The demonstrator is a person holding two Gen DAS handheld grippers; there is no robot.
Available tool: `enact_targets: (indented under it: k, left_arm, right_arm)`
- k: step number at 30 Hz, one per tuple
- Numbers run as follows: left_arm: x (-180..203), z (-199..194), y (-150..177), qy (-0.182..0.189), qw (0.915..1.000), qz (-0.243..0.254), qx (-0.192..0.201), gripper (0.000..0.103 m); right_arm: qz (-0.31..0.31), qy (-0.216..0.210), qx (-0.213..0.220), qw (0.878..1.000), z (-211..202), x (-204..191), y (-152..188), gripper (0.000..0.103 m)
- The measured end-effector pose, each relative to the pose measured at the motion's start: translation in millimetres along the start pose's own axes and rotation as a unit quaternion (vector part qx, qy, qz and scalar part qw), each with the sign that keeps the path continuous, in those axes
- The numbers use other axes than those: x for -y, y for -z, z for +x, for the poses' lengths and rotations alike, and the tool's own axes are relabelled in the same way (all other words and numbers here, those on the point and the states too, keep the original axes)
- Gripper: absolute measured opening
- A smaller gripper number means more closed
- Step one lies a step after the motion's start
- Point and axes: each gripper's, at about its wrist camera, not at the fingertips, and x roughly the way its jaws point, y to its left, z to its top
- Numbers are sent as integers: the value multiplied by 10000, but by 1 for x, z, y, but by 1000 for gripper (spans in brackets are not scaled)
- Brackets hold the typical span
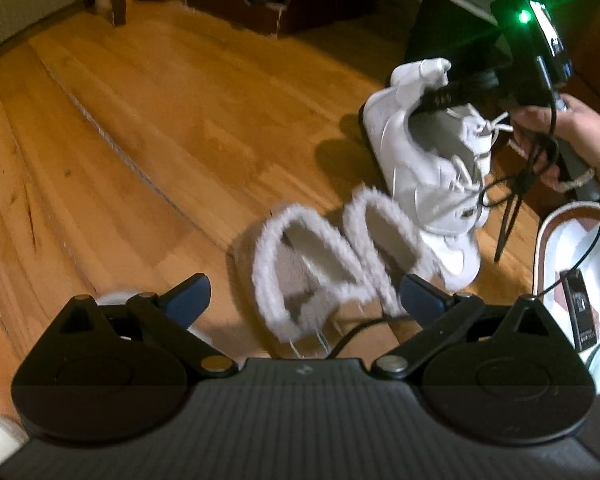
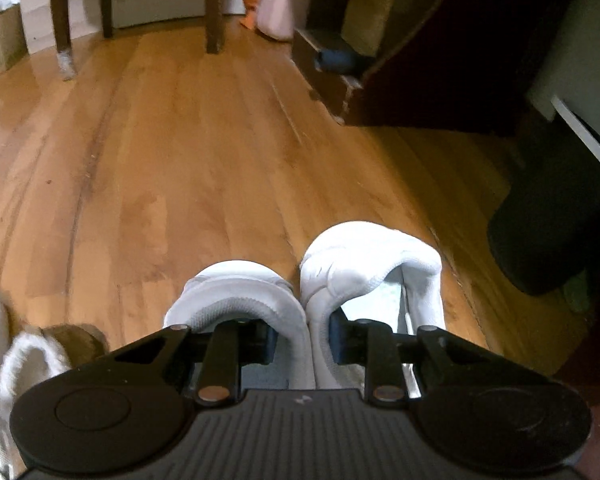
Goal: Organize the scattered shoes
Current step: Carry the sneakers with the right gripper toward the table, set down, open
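In the left wrist view my left gripper (image 1: 305, 296) is open and empty, just above a pair of tan slippers with white fleece trim (image 1: 332, 256) on the wooden floor. Beyond them my right gripper (image 1: 440, 98) holds a pair of white sneakers (image 1: 428, 168) by their heels, toes hanging down. In the right wrist view my right gripper (image 2: 302, 340) is shut on the two adjoining inner heel collars of the white sneakers (image 2: 340, 272), one finger inside each shoe. A slipper (image 2: 52, 344) shows at the lower left.
Dark wooden furniture (image 2: 420, 60) and a black rounded object (image 2: 548, 220) stand to the right. Chair legs (image 2: 214, 4) and a pink bag (image 2: 276, 4) are at the back. A white-rimmed patterned item (image 1: 580, 248) lies at the right. Wooden floor (image 1: 140, 120) stretches left.
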Motion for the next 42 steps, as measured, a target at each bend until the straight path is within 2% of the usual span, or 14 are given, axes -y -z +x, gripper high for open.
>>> enact_targets:
  k: [3, 10, 14, 20, 25, 30, 33, 37, 42]
  left_arm:
    - [-4, 7, -16, 52, 9996, 13, 277, 103]
    - [5, 29, -57, -505, 9950, 256, 822, 102]
    - [4, 41, -75, -631, 9930, 109, 996, 102]
    - [-2, 34, -83, -874, 9862, 11, 1405, 102]
    - [-22, 20, -82, -1023, 9819, -8, 1593, 102]
    - [-54, -5, -72, -1270, 9769, 114, 1716, 102]
    - [-76, -16, -66, -1419, 9734, -69, 1800, 103]
    - [-111, -24, -63, -1464, 9759, -397, 1571, 103]
    - [-146, -33, -56, -1663, 9706, -755, 1567, 103]
  right_arm:
    - [-171, -8, 137, 9998, 2, -15, -9, 25]
    - [-263, 43, 606, 9978, -8, -32, -33, 25]
    - [-104, 60, 1015, 9948, -23, -24, -45, 24]
    - [97, -221, 1572, 9873, -46, -22, -70, 22]
    - [-71, -526, 1887, 9806, -57, -52, -97, 22]
    - [34, -819, 1799, 9803, -44, -81, -131, 23]
    - [198, -1044, 1490, 9831, -23, -106, -155, 23]
    - [375, -1208, 1073, 9861, 4, -135, -167, 23]
    - [378, -1463, 675, 9862, 49, -175, -194, 23]
